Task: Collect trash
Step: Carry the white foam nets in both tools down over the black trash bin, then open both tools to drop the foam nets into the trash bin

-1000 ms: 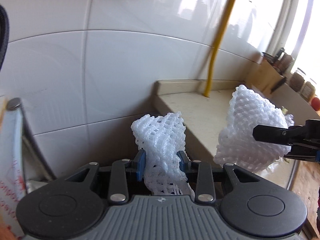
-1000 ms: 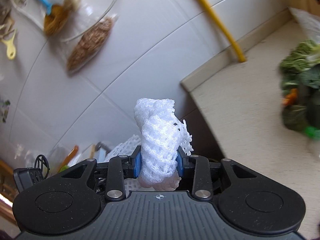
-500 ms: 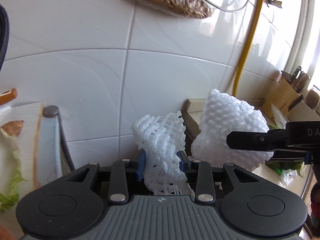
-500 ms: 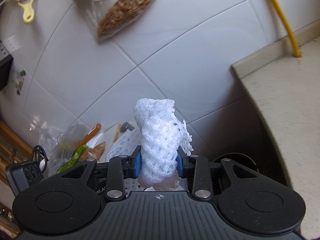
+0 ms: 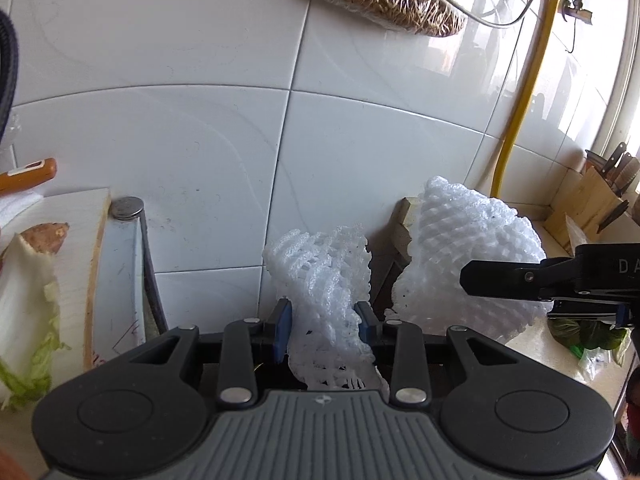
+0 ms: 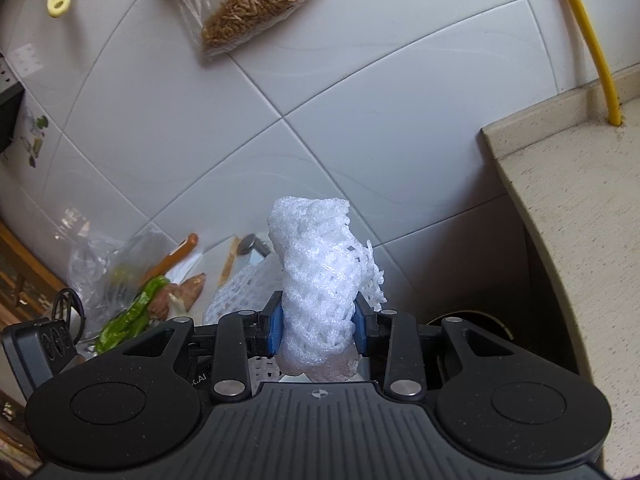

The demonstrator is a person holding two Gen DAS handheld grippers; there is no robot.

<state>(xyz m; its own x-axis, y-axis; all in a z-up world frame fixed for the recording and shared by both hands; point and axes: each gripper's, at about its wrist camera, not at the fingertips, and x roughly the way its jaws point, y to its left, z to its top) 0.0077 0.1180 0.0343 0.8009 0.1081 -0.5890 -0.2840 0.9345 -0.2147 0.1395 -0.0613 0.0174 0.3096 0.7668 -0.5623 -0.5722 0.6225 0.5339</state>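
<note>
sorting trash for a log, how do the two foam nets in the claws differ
The left net is a loose, open mesh whose holes show the tile behind; the right net is bunched into a dense, fuller wad. The left net looks thinner and flatter, the right net bulkier. Both are white foam mesh, each pinched between blue pads: left claw, right claw.

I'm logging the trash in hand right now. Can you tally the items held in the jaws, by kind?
White foam fruit nets: 2, one in the left gripper as the left foam net, one in the right gripper as the right foam net.
Other kinds held: 0
Total: 2
</note>
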